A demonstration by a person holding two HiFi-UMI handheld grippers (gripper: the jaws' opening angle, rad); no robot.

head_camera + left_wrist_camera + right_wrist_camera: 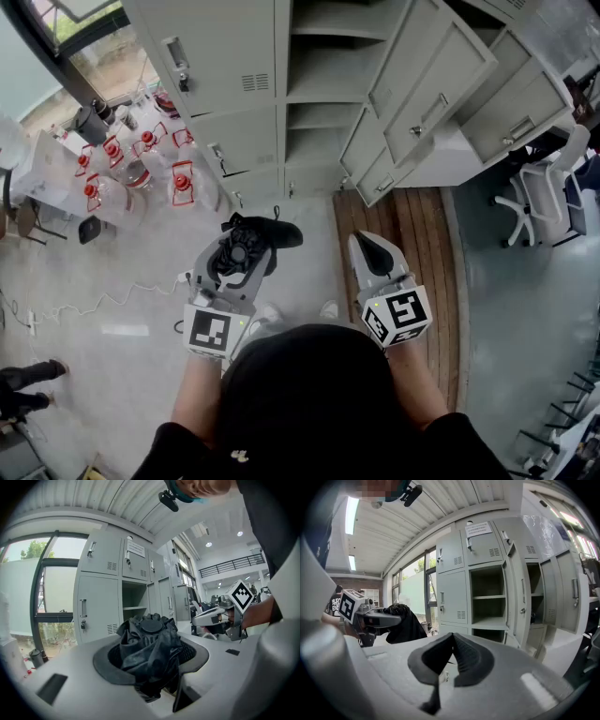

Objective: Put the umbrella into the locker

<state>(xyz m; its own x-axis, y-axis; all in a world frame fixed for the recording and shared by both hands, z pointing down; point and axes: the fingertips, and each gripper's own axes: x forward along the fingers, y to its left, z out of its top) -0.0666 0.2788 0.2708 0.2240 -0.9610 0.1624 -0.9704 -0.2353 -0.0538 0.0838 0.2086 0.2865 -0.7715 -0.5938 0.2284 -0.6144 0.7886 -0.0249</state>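
A folded black umbrella is clamped in the left tongs. The right tongs are held shut and empty, before the open locker

Folded black umbrella, crumpled, level in left gripper, well short of open grey locker

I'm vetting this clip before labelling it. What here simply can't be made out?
- Near end of the umbrella: covered by the left gripper that clamps it, in the left gripper view and the head view.
- Notice on the locker door, right gripper view: print too small to read.
- Open locker column, head view: top compartment cut off by the upper edge.
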